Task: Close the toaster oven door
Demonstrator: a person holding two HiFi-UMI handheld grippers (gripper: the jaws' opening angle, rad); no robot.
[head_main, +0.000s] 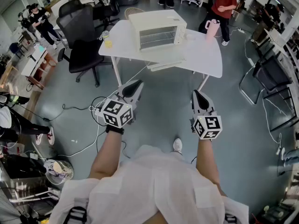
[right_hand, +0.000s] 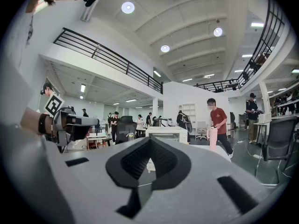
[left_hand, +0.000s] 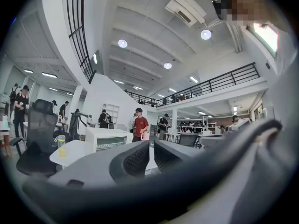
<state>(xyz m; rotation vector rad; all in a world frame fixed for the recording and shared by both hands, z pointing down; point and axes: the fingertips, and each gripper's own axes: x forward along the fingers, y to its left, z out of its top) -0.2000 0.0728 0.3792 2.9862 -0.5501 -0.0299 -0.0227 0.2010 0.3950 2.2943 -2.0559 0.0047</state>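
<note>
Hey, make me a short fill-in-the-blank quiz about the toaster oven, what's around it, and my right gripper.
1. The toaster oven stands on a white ____.
2. Its door is ____, folded down in front of it.
3. On the right gripper, the fingers are ____, with nothing between them.
4. The office chair left of the oven is ____ in colour.

Missing words: table; open; shut; black.
</note>
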